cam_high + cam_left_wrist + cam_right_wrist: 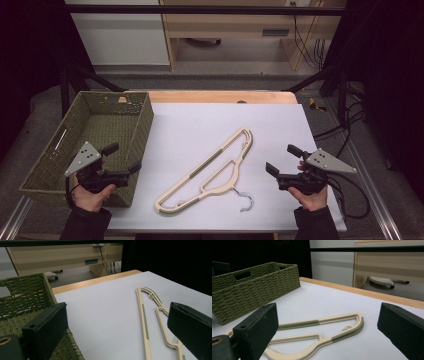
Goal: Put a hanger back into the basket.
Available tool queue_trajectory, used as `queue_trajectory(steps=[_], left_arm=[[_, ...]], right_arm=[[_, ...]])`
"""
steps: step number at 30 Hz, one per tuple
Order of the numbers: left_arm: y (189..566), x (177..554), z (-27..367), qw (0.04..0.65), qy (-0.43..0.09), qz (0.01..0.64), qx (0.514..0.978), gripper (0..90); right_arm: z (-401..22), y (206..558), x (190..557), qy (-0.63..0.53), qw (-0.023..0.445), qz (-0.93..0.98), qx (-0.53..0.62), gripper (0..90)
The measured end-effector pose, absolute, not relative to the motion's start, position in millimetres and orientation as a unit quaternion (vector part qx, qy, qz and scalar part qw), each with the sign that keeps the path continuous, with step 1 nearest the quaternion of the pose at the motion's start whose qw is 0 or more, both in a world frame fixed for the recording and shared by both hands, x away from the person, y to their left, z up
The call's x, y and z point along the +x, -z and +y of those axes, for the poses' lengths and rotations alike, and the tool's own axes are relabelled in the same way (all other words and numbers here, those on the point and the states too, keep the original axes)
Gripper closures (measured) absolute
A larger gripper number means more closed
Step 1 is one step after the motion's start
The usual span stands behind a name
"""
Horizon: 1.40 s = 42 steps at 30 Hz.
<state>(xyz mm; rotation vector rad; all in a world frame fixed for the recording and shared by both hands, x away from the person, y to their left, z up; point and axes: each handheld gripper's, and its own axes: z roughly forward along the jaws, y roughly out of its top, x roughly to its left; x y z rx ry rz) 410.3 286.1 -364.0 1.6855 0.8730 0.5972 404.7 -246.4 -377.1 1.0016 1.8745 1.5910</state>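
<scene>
Hanger (207,172): lying flat on white sheet (200,125), diagonal, hook end toward the person. Lying free, nothing touching it, so prob. waiting for pickup.
Hanger look: cream plastic frame w/ olive ribbed grip strips along the shoulders, inner bar, silver metal hook (246,201).
Left gripper (122,159): jaws spread wide, holding nothing, hovering left of hanger over the basket's near-right corner. Pointing toward hanger, so looks ready to reach.
Right gripper (281,159): jaws gaping wide too, empty, hovering right of hanger and near it, above sheet. Aimed at hanger's wide end.
Basket (47,150): olive woven, empty inside, well left of hanger, half off the sheet. Likely the drop spot, just a guess w/o a stated task.
Table edge (220,96): bare wood strip beyond hanger, past sheet's far edge.
</scene>
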Motion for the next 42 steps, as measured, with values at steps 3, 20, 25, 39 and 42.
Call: queue_trajectory(steps=[3,20,25,39,42], left_arm=[[363.4,409.6,284.9,0.543,-0.253,0.365,0.713,3.4],[364.6,410.3,279.1,0.534,-0.250,0.362,0.722,3.3],[365.1,410.1,279.2,0.529,-0.251,0.364,0.724,3.1],[365.1,408.3,274.2,0.525,-0.255,0.359,0.728,3.0],[365.1,407.7,272.5,0.525,-0.254,0.357,0.729,3.0]], right_arm=[[-246.0,377.8,405.3,-0.578,0.241,0.690,0.362,4.3],[-220.0,381.4,404.5,-0.541,0.236,0.721,0.362,9.4],[-205.7,387.5,405.1,-0.529,0.217,0.735,0.364,11.8],[-178.2,411.9,405.9,-0.476,0.181,0.784,0.355,23.3],[-172.3,420.4,407.6,-0.455,0.177,0.795,0.359,27.4]])
